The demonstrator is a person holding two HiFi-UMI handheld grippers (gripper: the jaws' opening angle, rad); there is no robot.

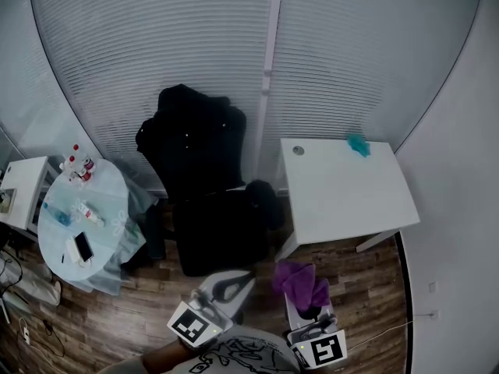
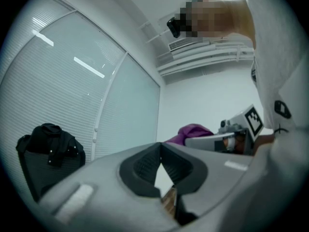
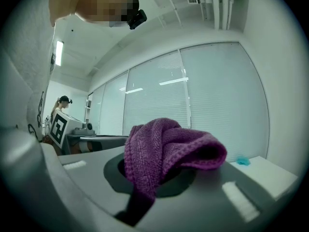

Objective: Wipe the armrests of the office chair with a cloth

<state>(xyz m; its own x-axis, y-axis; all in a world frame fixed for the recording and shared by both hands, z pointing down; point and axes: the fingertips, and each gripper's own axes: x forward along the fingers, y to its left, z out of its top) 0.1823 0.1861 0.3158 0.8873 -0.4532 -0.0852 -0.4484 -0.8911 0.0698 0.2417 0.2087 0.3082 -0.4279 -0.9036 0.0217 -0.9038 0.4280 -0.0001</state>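
Observation:
A black office chair (image 1: 209, 209) stands before the blinds in the head view, with a dark jacket (image 1: 191, 127) draped over its backrest. Its armrests are hard to make out against the dark seat. The chair also shows at the far left of the left gripper view (image 2: 48, 153). A purple cloth (image 1: 299, 281) bulges out of my right gripper (image 1: 304, 298), which is shut on it; in the right gripper view the cloth (image 3: 166, 149) spills over the jaws (image 3: 154, 178). My left gripper (image 1: 234, 285) hangs just in front of the seat, jaws closed tip to tip (image 2: 161, 151) with nothing in them.
A white desk (image 1: 343, 197) stands right of the chair, with a small teal object (image 1: 358, 144) at its far edge. At the left, a round table (image 1: 105, 209) carries bottles and a phone (image 1: 83, 248). Wood floor (image 1: 366, 287) lies under my grippers.

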